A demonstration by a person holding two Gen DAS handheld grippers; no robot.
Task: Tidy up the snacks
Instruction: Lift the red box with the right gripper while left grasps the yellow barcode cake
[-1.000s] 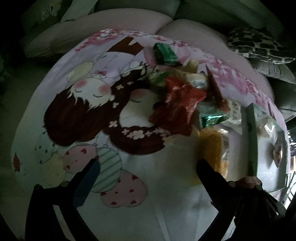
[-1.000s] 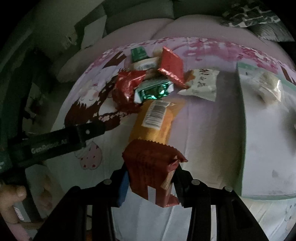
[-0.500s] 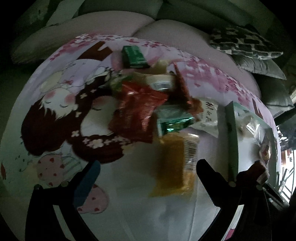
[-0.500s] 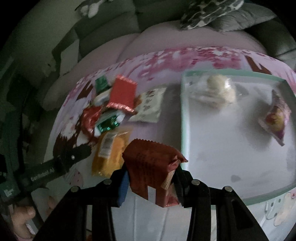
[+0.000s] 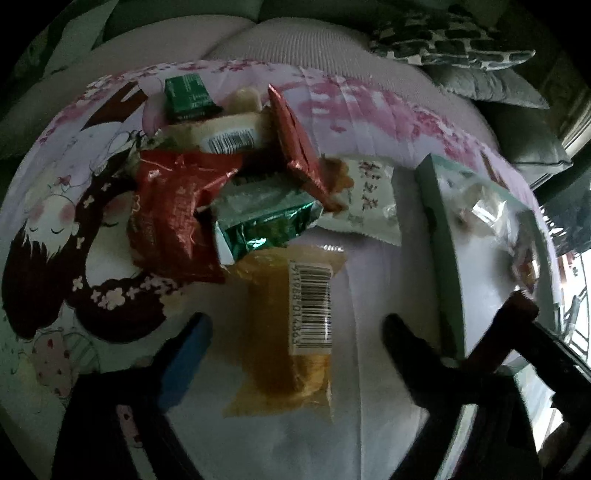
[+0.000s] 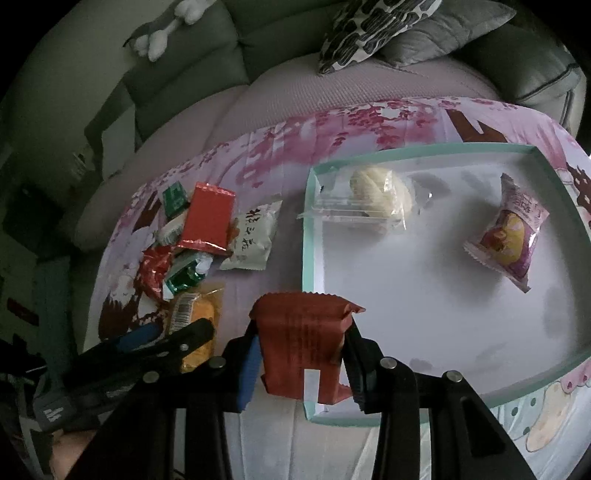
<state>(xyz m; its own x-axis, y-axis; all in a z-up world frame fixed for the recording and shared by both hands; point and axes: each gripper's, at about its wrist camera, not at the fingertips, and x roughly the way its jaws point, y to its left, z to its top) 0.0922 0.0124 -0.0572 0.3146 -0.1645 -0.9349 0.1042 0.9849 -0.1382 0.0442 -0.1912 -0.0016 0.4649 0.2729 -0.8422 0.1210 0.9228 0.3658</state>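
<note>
An orange snack packet [image 5: 291, 332] with a barcode lies flat on the printed cloth, between the fingers of my left gripper [image 5: 295, 354]. Its jaws are closing and the pads stand a little clear of the packet. My right gripper [image 6: 301, 343] is shut on a dark red snack packet [image 6: 299, 339], held over the near left corner of the white tray [image 6: 308, 229] with a mint rim. A wrapped bun [image 6: 376, 195] and a purple packet [image 6: 509, 232] lie in the tray. The left gripper [image 6: 173, 339] also shows at the lower left of the right wrist view.
A pile of snacks sits left of the tray: a crumpled red bag [image 5: 173, 210], a green foil packet [image 5: 258, 221], a flat red packet [image 5: 295, 144], a white packet [image 5: 365, 195] and a green box [image 5: 186, 96]. A sofa with cushions [image 6: 369, 29] lies beyond the cloth.
My left gripper has come over the orange packet and its jaws have narrowed around it. My right gripper has carried the dark red packet rightward to the tray's corner.
</note>
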